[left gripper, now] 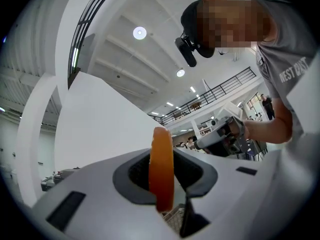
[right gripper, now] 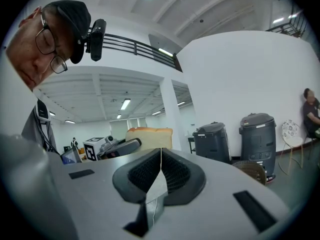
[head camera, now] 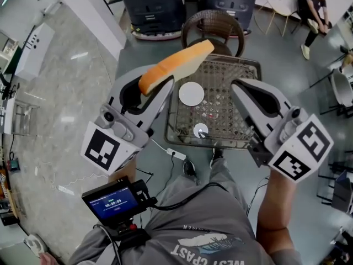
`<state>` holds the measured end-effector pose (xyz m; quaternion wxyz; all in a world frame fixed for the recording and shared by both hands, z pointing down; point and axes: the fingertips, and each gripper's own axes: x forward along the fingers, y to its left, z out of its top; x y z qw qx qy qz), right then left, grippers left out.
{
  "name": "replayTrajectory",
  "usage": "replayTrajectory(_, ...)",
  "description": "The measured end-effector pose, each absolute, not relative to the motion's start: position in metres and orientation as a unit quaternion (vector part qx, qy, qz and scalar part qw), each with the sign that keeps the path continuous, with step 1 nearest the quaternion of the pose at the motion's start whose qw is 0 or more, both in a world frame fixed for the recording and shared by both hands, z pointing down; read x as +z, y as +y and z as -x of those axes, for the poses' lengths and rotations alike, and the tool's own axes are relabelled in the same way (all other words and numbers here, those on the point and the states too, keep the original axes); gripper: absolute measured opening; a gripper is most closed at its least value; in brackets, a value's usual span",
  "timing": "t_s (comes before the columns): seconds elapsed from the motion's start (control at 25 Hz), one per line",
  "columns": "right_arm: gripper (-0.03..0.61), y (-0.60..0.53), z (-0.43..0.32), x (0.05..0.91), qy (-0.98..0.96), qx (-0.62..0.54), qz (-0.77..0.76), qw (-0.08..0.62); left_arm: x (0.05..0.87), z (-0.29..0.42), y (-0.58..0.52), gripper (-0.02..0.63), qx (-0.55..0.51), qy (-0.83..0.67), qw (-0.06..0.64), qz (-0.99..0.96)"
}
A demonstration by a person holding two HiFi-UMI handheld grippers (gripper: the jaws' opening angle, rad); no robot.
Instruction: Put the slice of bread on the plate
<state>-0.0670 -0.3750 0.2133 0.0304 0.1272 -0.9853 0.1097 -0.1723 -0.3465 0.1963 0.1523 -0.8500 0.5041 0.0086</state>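
The left gripper (head camera: 156, 88) is clamped on one end of the slice of bread (head camera: 177, 64). Most of the slice sticks out past the jaws, and the left gripper view shows it edge-on between the pads. Held this way, the free end can probably go down first. The bread is in the air over the far left part of the wire-topped desk (head camera: 234, 79), near the white plate (head camera: 191, 93) but not on it. The plate lies flat and bare, ready to take the slice. The right gripper (head camera: 239, 88) has its jaws together on nothing and is held off to the side, probably to stay out of the way. A small round thing (head camera: 201, 130) lies nearer the person. The bread has yet to be brought over the plate and lowered.
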Motion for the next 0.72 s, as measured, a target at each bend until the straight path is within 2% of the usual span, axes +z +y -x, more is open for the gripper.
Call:
replayTrajectory(0.24, 0.008, -0.397, 0.077, 0.228, -0.988, 0.116, -0.095, 0.035, 0.210, 0.182, -0.371, 0.097, -0.007, 0.536, 0.158, 0.829)
replayTrajectory(0.72, 0.008, -0.454, 0.096, 0.254, -0.986, 0.141, -0.064, 0.058, 0.283, 0.206, -0.433, 0.097, -0.109, 0.580, 0.111, 0.799)
